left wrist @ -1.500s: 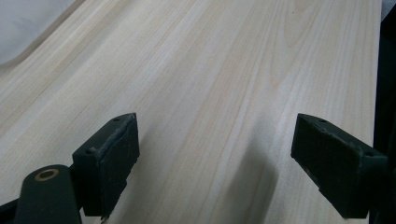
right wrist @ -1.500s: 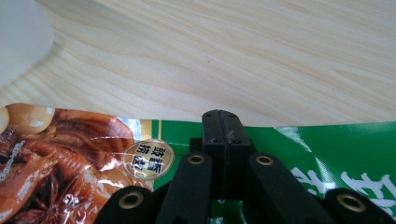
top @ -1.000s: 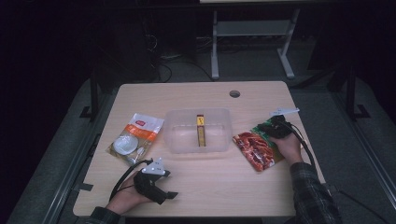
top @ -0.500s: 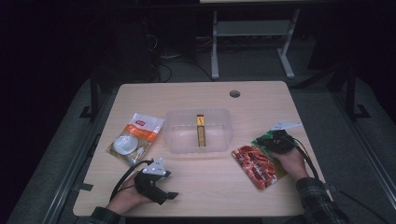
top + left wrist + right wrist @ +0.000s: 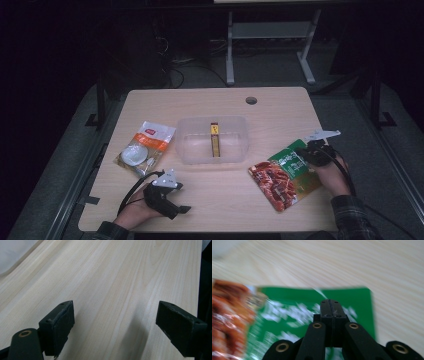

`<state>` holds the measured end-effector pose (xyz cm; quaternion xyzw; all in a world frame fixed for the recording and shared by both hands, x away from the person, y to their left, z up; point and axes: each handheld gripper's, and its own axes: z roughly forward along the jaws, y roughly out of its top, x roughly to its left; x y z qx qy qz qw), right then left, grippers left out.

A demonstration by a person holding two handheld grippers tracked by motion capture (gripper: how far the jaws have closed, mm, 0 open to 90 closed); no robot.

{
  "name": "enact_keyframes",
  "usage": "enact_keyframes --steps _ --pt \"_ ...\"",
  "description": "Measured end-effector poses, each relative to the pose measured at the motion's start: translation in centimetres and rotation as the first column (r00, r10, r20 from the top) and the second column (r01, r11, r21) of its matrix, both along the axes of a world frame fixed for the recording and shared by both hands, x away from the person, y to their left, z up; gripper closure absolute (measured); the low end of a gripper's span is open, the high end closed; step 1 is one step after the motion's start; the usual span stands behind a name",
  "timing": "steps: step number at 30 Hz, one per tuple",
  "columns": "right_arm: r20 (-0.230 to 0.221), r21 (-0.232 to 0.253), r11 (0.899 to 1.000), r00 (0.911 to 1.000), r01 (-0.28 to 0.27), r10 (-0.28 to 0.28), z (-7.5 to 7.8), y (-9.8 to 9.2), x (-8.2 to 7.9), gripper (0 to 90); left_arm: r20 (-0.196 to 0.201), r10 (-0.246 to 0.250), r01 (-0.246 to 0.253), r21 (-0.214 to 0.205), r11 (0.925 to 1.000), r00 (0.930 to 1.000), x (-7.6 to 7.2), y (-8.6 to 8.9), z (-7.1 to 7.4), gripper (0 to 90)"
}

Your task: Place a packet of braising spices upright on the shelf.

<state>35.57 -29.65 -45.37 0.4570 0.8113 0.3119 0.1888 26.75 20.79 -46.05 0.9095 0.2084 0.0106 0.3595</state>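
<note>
A red and green snack packet (image 5: pixel 278 181) lies flat on the wooden table (image 5: pixel 225 202) at the front right. My right gripper (image 5: pixel 305 154) sits at its green end, jaws pressed together. In the right gripper view the shut jaws (image 5: pixel 330 302) lie over the blurred green part of the packet (image 5: pixel 292 306), and the packet travels with them. My left gripper (image 5: pixel 181 206) rests at the front left, jaws pointing right. Its own view shows the gripper (image 5: pixel 115 322) open over bare wood, nothing between the pads.
A clear plastic tub (image 5: pixel 241 124) stands mid-table with a yellow bar (image 5: pixel 214 141) inside. A white and orange packet (image 5: pixel 145 147) lies left of it. A round cable hole (image 5: pixel 251 100) is near the far edge. Dark floor surrounds the table.
My right gripper has moved toward the table's front right, and the red and green packet has slid with it, away from the tub. The left gripper has stayed put.
</note>
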Motion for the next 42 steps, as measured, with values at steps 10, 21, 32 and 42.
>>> enact_keyframes --steps 10,21,32,42 --pt "-0.036 -0.013 0.997 0.9967 0.073 -0.073 -1.2 -4.0 -0.7 90.0 -0.001 0.0 0.0 0.009 1.0 1.0 0.1 -0.2 -0.1 14.8" --pt "-0.063 -0.039 0.998 0.9971 0.041 -0.043 -1.0 -3.4 -1.3 90.0 -0.004 0.002 -0.002 0.008 1.0 1.0 0.0 -0.1 -0.1 14.8" --pt "-0.097 -0.035 0.999 0.9951 -0.02 0.017 -0.8 -2.3 -2.9 90.0 -0.004 0.0 0.0 0.005 1.0 1.0 0.0 -0.2 -0.1 14.8" --pt "-0.124 -0.016 0.99 0.983 -0.138 0.135 -0.6 0.4 -3.3 90.0 -0.005 0.0 0.0 0.007 1.0 1.0 0.1 -0.2 -0.1 14.8"
